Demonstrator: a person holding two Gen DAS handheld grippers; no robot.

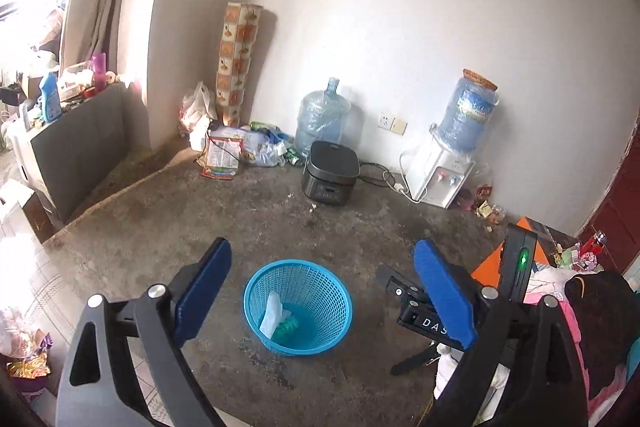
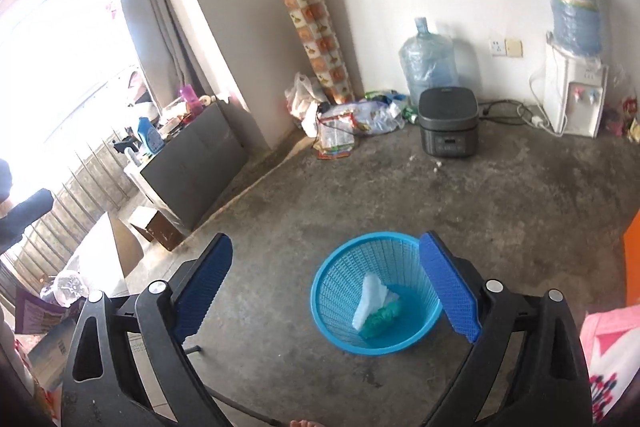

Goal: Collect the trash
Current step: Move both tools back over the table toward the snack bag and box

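left wrist view: left gripper (image 1: 326, 291) held above the concrete floor (image 1: 240, 227), blue pads (image 1: 204, 287) spread wide apart, nothing between them. blue basket (image 1: 298, 307) below on the floor, white tissue (image 1: 274, 313) and green wad (image 1: 288, 327) inside.

right wrist view: right gripper (image 2: 328, 287) also spread wide, gripping nothing. blue basket (image 2: 340, 275) near the right-side pad (image 2: 450, 291), white tissue (image 2: 372, 297) and green wad (image 2: 380, 319) in it. litter pile (image 2: 360, 121) against the far wall, beside a black cooker (image 2: 448, 127).

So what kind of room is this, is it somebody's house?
Probably a lived-in room at home, maybe a kitchen corner. On the bare concrete floor there is a rice cooker, a water dispenser by the wall, and a blue trash basket with rubbish inside.
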